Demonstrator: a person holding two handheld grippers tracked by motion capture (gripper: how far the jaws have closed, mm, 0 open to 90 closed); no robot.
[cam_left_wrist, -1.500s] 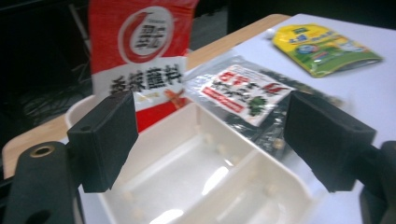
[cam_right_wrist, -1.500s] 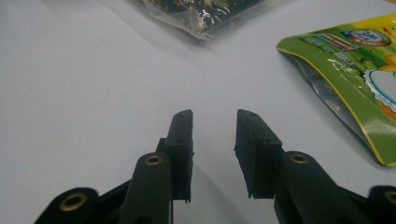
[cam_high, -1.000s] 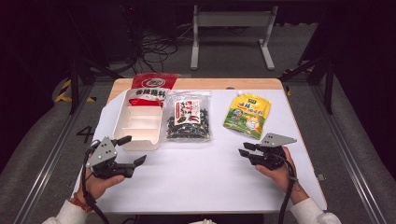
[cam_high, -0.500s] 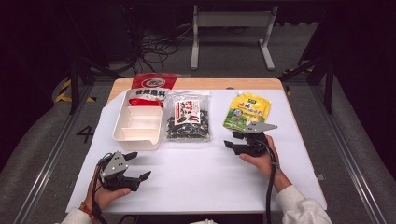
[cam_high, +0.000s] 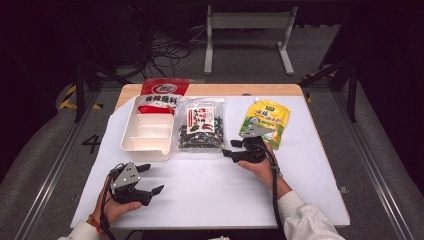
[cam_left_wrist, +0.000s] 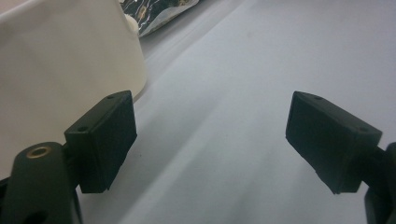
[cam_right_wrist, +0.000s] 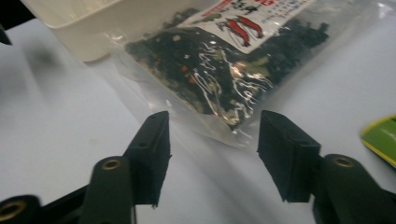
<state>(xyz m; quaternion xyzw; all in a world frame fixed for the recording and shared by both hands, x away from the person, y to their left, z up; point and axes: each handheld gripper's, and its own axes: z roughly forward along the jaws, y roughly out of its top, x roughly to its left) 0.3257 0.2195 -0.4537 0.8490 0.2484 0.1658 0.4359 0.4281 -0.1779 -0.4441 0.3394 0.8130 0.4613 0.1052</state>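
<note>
A clear bag of dark dried flakes (cam_high: 200, 127) with a red-and-white label lies at the table's middle, beside a white compartment tray (cam_high: 126, 142). My right gripper (cam_high: 229, 148) points left at the bag's near right corner. In the right gripper view the bag (cam_right_wrist: 224, 60) lies just ahead of the right gripper (cam_right_wrist: 214, 116). Its jaws have just been closing a little but stand apart, with no pad pressing on the bag. My left gripper (cam_high: 151, 178) rests low at the front left, open and empty. In the left gripper view the left gripper (cam_left_wrist: 210, 100) faces bare table beside the tray wall (cam_left_wrist: 60, 56).
A red packet (cam_high: 162, 90) lies behind the tray at the far edge. A yellow-green pouch (cam_high: 267, 120) lies to the right of the clear bag, just behind my right hand. White cover (cam_high: 210, 190) spreads between the two hands.
My right gripper has travelled left and away from me, from the front right up to the clear bag's corner. My left hand has sunk toward the table near the front edge.
</note>
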